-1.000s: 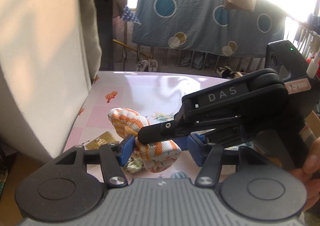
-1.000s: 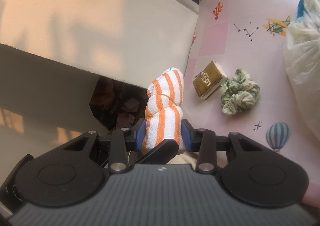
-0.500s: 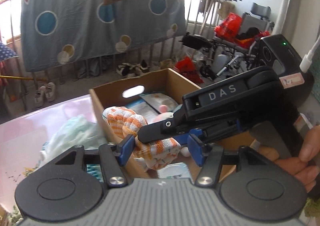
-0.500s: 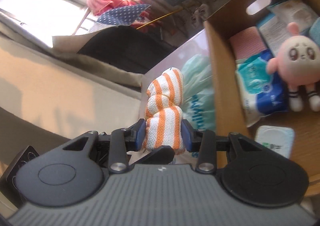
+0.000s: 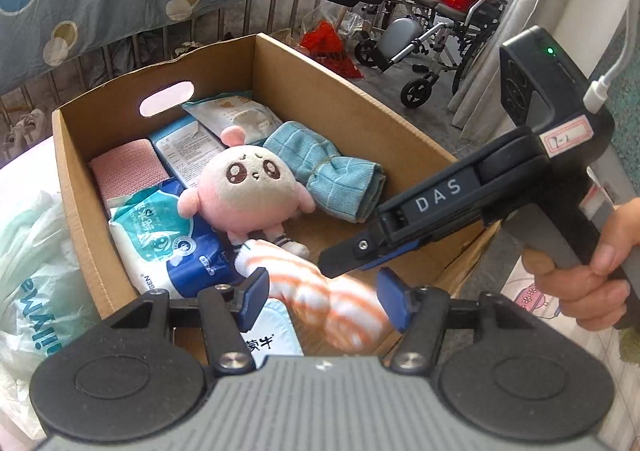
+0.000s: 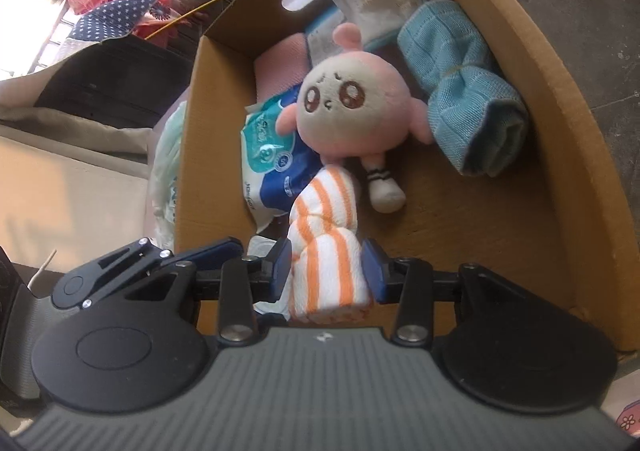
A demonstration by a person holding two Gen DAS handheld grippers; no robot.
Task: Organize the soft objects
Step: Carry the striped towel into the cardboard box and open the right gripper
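Note:
An orange-and-white striped towel [image 5: 304, 283], rolled and twisted, hangs low over the near end of an open cardboard box [image 5: 80, 179]. My left gripper [image 5: 324, 301] is shut on one part of it, its blue pads against the cloth. In the right wrist view my right gripper [image 6: 327, 271] is shut on the same striped towel [image 6: 324, 251], whose free end points at the plush's feet. The towel looks blurred in the left wrist view. A hand [image 5: 580, 275] holds the right gripper's handle.
Inside the box [image 6: 560, 91] lie a pink plush toy [image 5: 248, 191], a folded blue cloth [image 5: 328, 163], a blue-and-white wipes pack [image 5: 168, 247], a pink roll [image 5: 128, 171] and flat packets. A plastic bag [image 5: 36, 271] lies left of the box. A wheelchair [image 5: 440, 31] stands beyond it.
Both grippers carried the striped towel from the pink table, sideways and slightly down, to over the open box. Both still grip it; the box's contents now fill both views.

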